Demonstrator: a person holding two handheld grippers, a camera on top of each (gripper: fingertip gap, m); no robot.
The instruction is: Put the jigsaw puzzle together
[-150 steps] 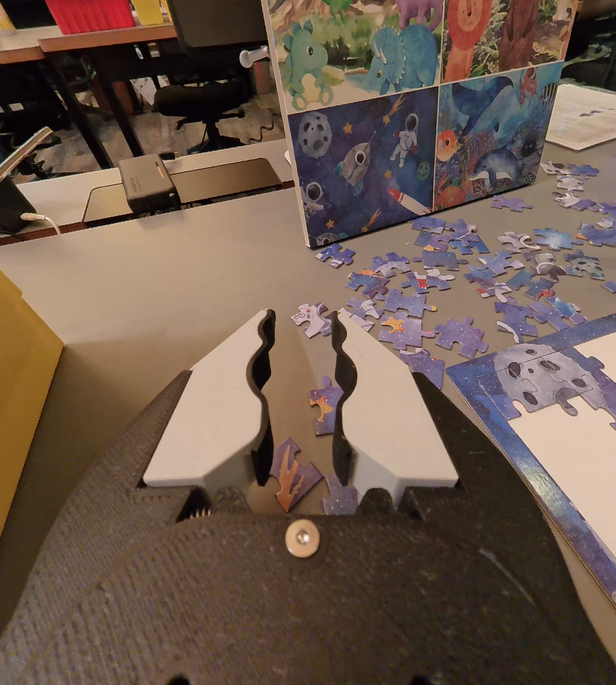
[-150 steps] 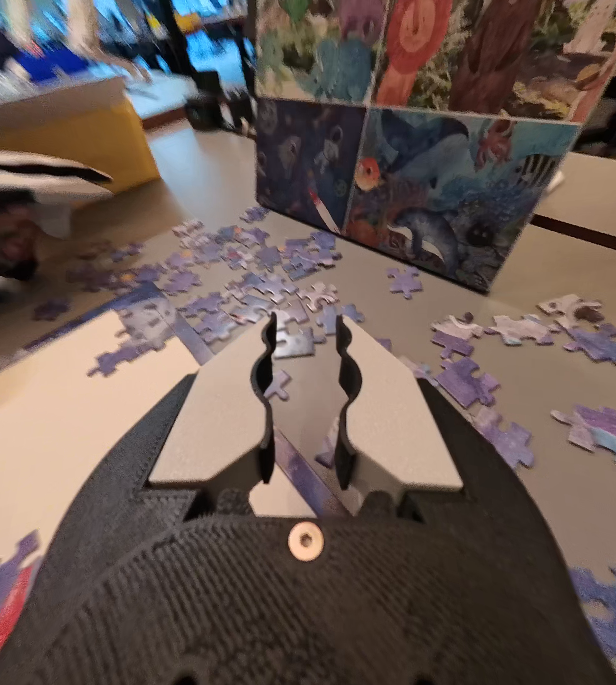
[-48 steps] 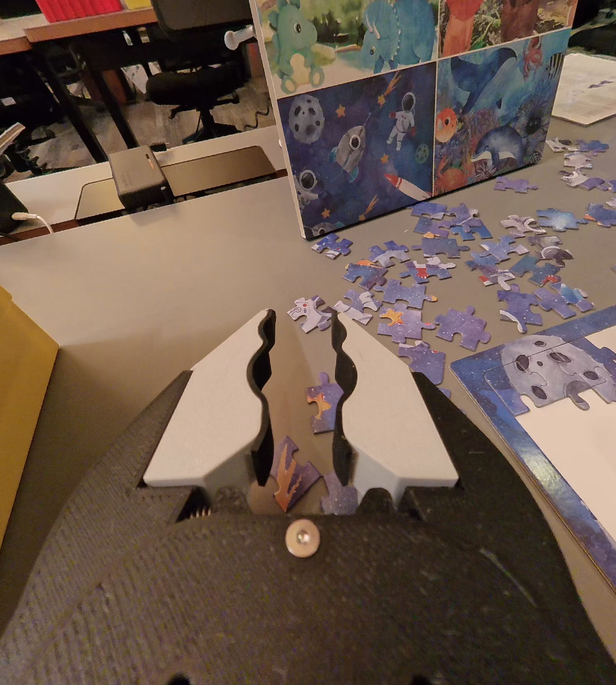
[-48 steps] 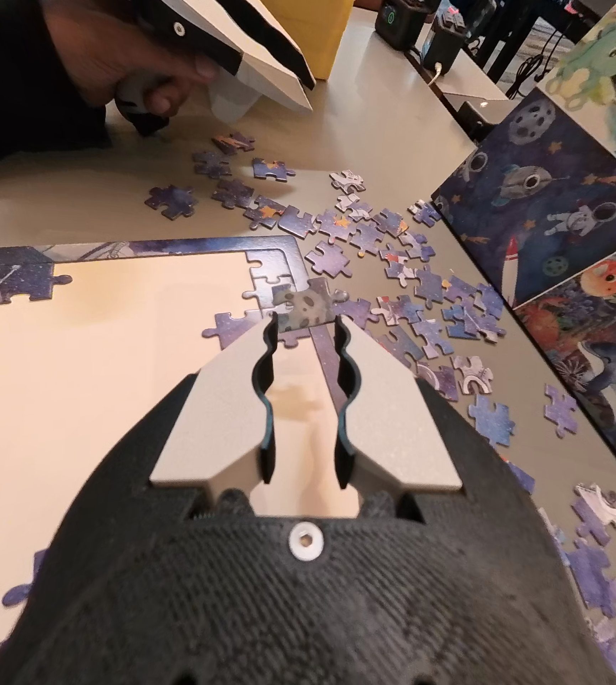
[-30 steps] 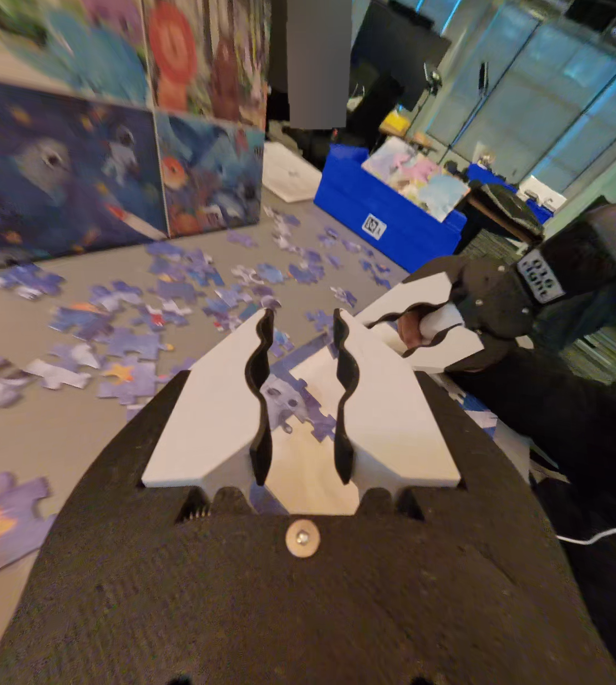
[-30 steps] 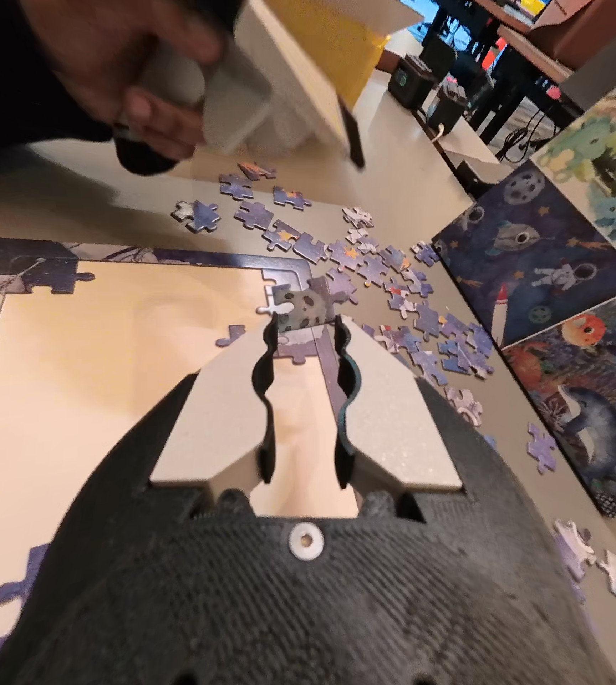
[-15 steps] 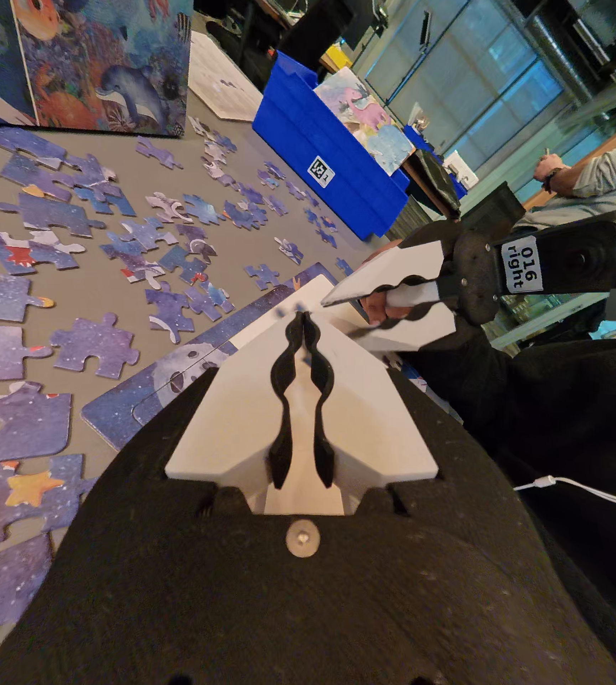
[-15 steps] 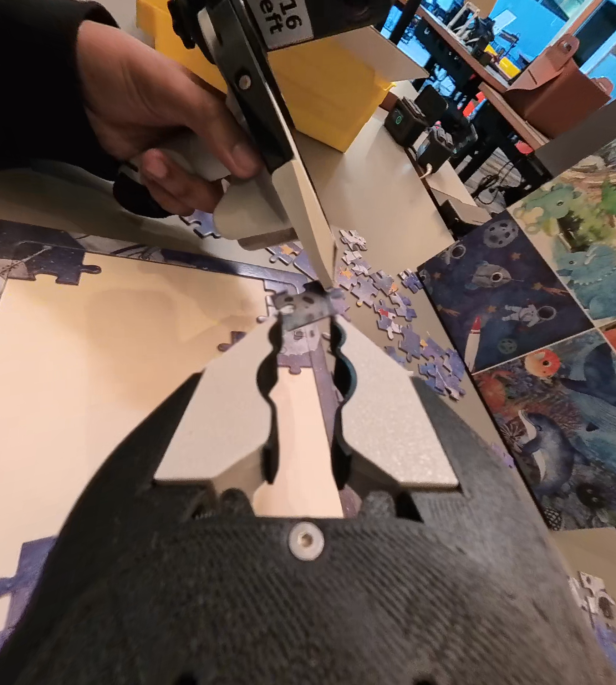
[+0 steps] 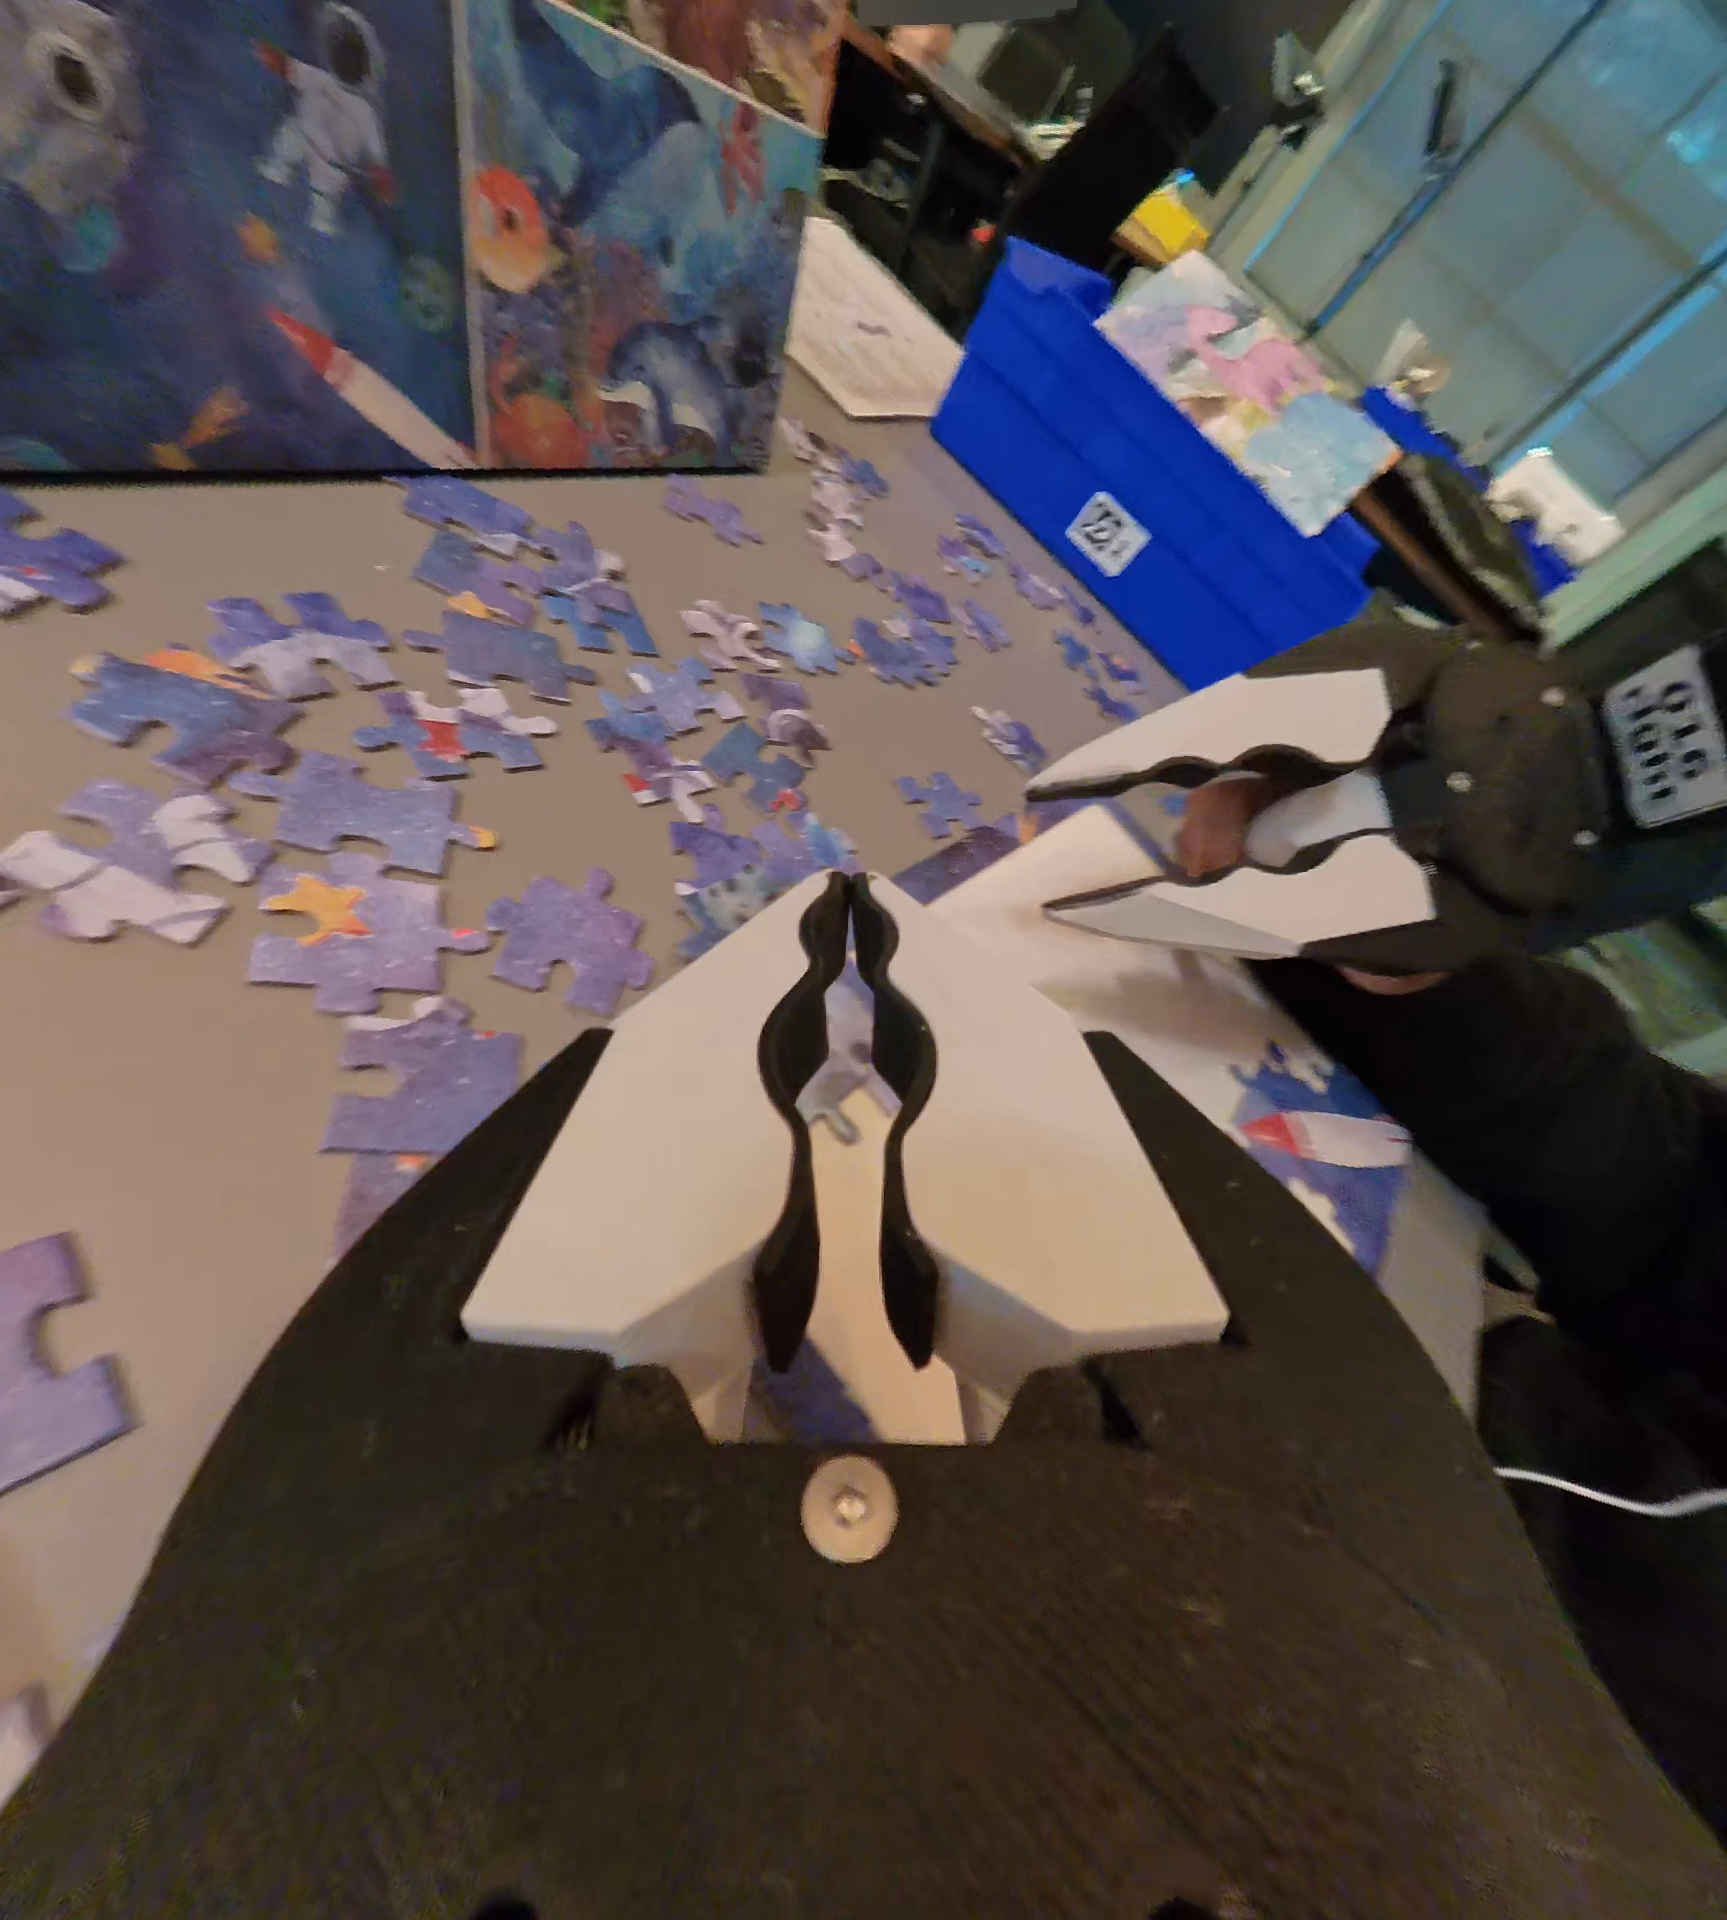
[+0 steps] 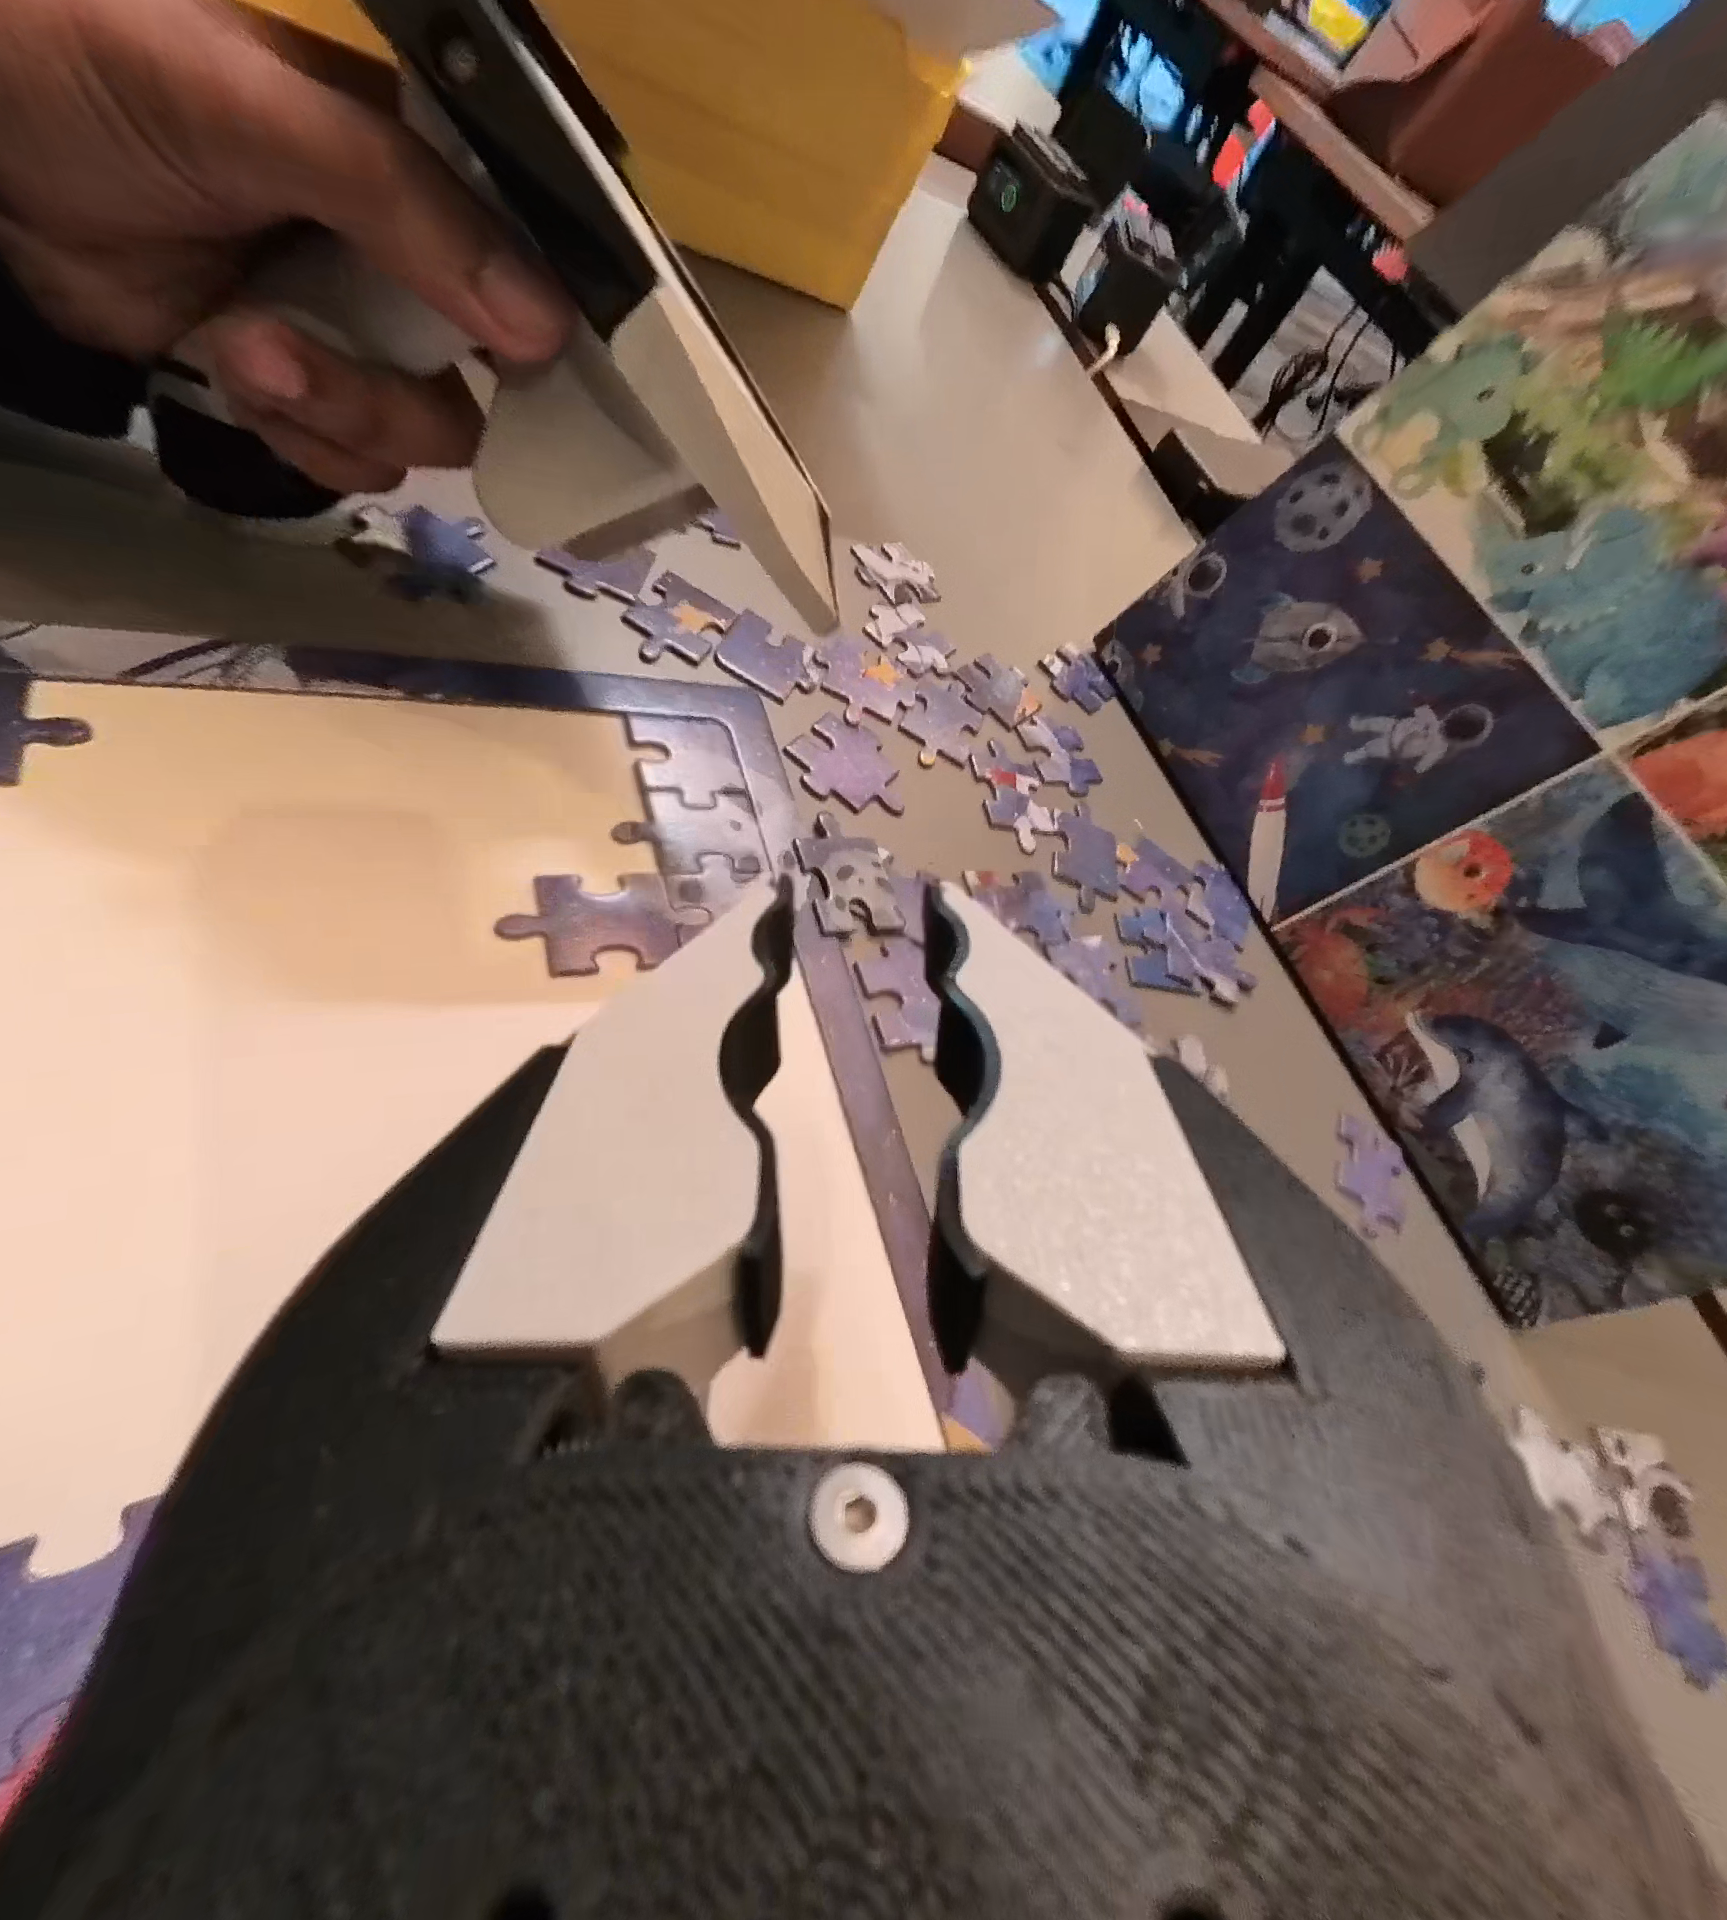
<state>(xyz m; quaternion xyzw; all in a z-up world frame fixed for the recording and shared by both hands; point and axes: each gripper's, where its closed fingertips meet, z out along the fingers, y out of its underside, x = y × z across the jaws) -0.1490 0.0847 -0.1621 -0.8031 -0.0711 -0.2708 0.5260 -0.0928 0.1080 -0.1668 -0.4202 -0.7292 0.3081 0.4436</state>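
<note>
Blue bin (image 9: 1139,499) with pictured boards; puzzle tray (image 10: 215,935) mostly unfilled

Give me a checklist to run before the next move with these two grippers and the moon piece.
1. The left gripper is shut with nothing between its fingertips: ok.
2. The left gripper is apart from the grey moon piece: ok.
3. The grey moon piece sits between the fingertips of the right gripper: ok.
4. Both pads press on it: cannot tell.
5. The bare board inside the puzzle frame is free beside the fitted corner pieces: ok.
6. The piece is turned to match a slot: cannot tell.
</note>
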